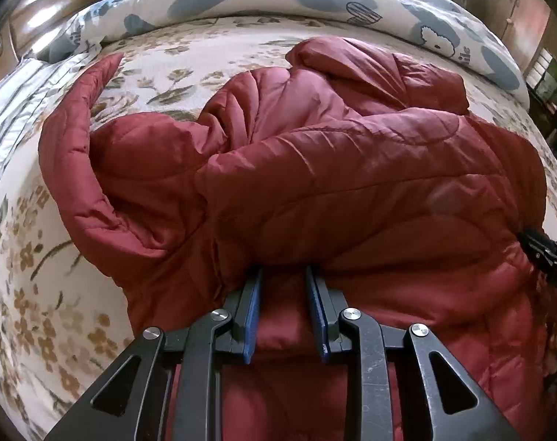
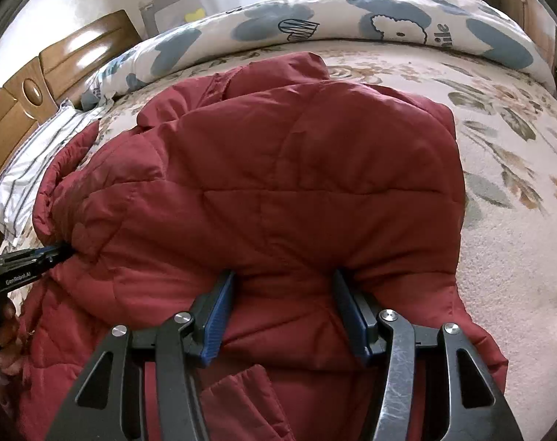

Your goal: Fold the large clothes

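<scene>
Both tongs grip the folded edge of the red quilted jacket point(image 1: 315, 169) on the floral bed point(image 1: 28, 294), left tongs point(image 1: 284, 275) narrow, right tongs point(image 2: 284, 279) wider; it looks puffy, light and slippery, so I would pinch thick hems.

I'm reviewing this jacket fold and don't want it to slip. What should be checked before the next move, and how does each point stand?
1. Right tool has red padded jacket between its blue pads: ok.
2. Left tool on the jacket edge: jaws are opening, fabric between them, grip cannot tell.
3. Both tools on the near edge of the same fold: ok.
4. Sleeve tucked in: not ok, it trails onto the floral bedspread.
5. Folded layer flat: not ok, bunched in the middle.
</scene>
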`<state>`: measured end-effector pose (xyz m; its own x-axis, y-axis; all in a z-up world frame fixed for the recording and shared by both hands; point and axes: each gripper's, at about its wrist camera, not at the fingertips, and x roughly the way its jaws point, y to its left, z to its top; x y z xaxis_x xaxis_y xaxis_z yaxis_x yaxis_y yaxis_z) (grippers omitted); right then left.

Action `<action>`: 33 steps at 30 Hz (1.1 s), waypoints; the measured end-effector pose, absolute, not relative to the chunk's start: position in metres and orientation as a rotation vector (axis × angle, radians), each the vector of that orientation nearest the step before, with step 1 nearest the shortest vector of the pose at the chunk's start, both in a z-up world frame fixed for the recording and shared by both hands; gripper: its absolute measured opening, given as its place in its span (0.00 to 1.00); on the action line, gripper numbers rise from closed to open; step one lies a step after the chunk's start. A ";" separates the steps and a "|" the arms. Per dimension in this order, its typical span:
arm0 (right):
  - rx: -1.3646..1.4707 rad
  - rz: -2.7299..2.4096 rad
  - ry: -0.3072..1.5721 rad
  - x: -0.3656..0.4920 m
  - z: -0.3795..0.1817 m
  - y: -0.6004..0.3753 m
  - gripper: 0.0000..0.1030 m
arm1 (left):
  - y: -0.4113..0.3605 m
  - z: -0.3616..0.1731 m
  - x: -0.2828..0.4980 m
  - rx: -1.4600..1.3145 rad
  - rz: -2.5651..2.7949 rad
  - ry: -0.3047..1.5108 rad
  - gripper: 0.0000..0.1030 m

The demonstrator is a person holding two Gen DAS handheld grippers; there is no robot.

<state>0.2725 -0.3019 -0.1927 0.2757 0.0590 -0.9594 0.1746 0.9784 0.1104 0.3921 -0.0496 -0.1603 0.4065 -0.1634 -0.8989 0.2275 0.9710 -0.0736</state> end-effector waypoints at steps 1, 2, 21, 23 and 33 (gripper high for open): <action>0.219 -0.081 1.293 0.273 -0.191 -0.303 0.55 | -0.050 -0.154 0.387 0.061 -0.244 1.124 0.25; 0.238 -0.085 1.295 0.272 -0.187 -0.305 0.55 | -0.050 -0.151 0.387 0.062 -0.241 1.126 0.25; 0.387 -0.003 1.219 0.216 -0.128 -0.291 0.59 | 0.012 -0.100 0.379 0.047 -0.020 1.045 0.61; 0.381 0.004 1.205 0.208 -0.122 -0.286 0.60 | 0.016 -0.096 0.387 0.062 0.015 1.033 0.66; 0.386 0.031 1.144 0.176 -0.089 -0.285 0.60 | 0.034 -0.106 0.488 0.125 0.230 1.046 0.86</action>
<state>0.1765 -0.2847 -0.0890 0.4213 0.2189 -0.8801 0.1716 0.9337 0.3143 0.4882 0.0345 -0.1062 0.4796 0.2469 -0.8420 -0.1286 0.9690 0.2109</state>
